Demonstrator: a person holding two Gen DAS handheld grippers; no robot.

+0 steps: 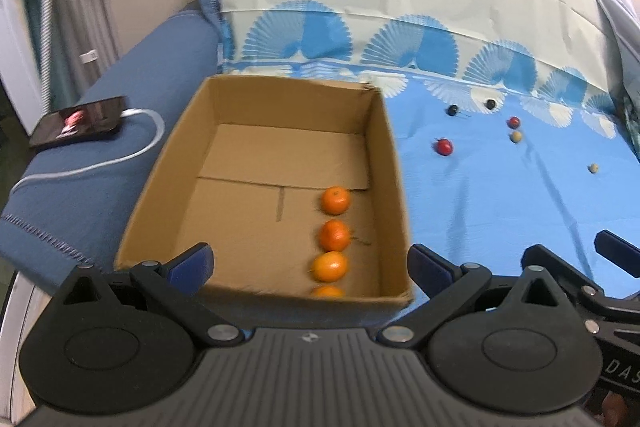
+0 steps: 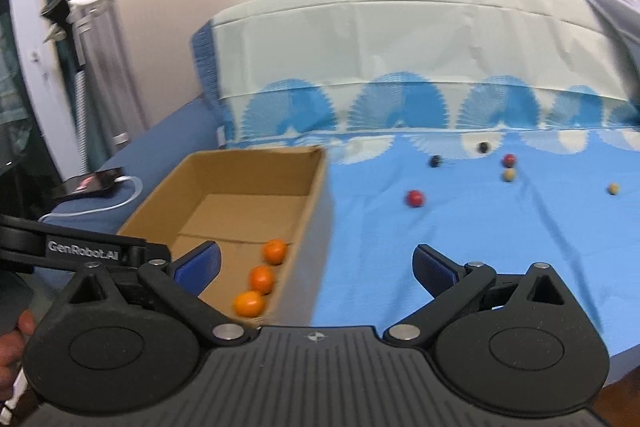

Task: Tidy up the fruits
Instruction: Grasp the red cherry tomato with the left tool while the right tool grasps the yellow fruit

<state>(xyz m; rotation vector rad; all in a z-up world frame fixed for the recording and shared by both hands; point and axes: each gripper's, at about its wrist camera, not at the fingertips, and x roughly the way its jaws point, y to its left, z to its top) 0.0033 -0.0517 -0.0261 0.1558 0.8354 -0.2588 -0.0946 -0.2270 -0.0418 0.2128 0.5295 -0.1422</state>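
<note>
- at far left we see a pale curtain [image 1: 72, 7] and a phone [image 1: 78, 121] with a white cable [image 1: 132, 155] on a dark blue blanket [image 1: 120, 131].
- next, an open cardboard box [image 1: 264, 187] sits on the bed, four oranges [image 1: 335, 200] lined along its right wall.
- to its right, on the light blue sheet [image 1: 500, 211], small fruits lie scattered: two dark ones [image 1: 452, 110], two red ones [image 1: 444, 146] and two tan ones [image 1: 516, 136].
- our left gripper [image 1: 310, 261] hangs over the box's near edge, jaws spread, empty.
- the right wrist view hides the fourth orange but shows a clip stand [image 2: 76, 11]; our right gripper [image 2: 316, 263] is likewise spread wide, holding nothing.
</note>
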